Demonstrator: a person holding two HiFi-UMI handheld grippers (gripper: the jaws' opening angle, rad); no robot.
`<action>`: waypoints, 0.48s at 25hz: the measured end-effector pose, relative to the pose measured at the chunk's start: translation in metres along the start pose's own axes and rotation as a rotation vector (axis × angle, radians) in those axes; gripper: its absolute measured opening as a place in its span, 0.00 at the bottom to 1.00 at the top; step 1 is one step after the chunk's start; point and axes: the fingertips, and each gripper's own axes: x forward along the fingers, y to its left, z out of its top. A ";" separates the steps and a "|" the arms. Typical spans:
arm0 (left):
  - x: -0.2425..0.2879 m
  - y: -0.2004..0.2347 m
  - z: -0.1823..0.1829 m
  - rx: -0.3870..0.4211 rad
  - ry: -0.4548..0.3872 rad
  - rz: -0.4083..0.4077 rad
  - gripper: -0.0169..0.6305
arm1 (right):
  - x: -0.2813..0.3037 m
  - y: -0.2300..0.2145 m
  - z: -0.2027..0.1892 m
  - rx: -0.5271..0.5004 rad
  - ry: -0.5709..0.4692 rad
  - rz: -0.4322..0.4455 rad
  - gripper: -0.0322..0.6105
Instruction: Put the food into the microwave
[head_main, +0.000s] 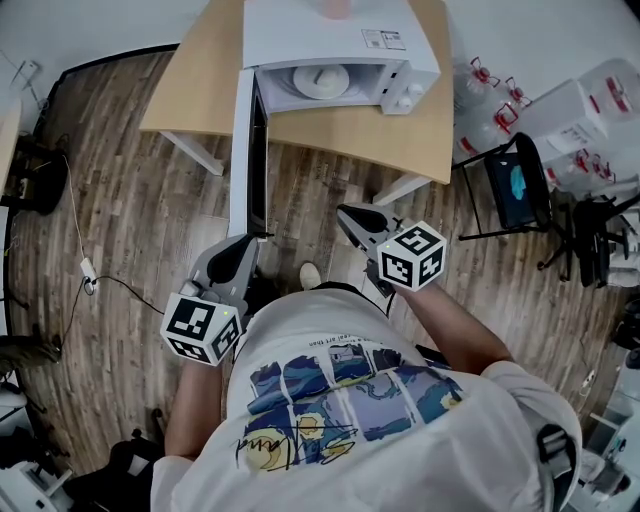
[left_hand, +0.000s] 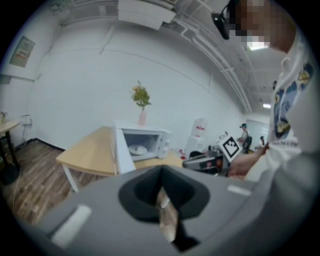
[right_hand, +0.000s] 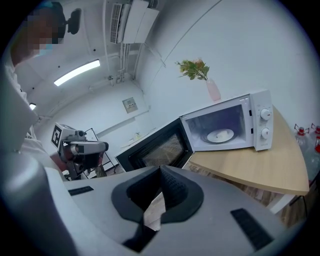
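A white microwave (head_main: 340, 40) stands on the wooden table (head_main: 200, 80), and its door (head_main: 248, 150) hangs wide open toward me. Inside lies a white plate (head_main: 320, 80), also visible as the plate (left_hand: 137, 149) and the plate (right_hand: 220, 135) in the two gripper views; I cannot make out any food on it. My left gripper (head_main: 245, 245) hovers low beside the door's free edge, jaws shut and empty. To the right of the door, short of the table, my right gripper (head_main: 350, 212) is likewise shut on nothing. In their own views, the left gripper (left_hand: 161, 170) and right gripper (right_hand: 161, 170) show closed jaws.
A pink vase (right_hand: 213, 90) with flowers stands on top of the microwave. Water bottles (head_main: 480, 100) and a black stand (head_main: 515, 185) crowd the floor right of the table. A cable (head_main: 85, 270) trails over the wood floor at left.
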 end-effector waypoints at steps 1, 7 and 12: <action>0.000 0.000 0.000 -0.001 0.000 0.002 0.04 | 0.001 0.001 0.000 -0.006 0.001 0.004 0.06; 0.005 0.002 0.003 0.002 0.002 0.001 0.04 | 0.004 0.002 0.001 -0.018 0.005 0.017 0.06; 0.010 0.003 0.009 0.025 0.002 -0.005 0.04 | 0.005 -0.006 -0.001 -0.017 0.007 0.005 0.06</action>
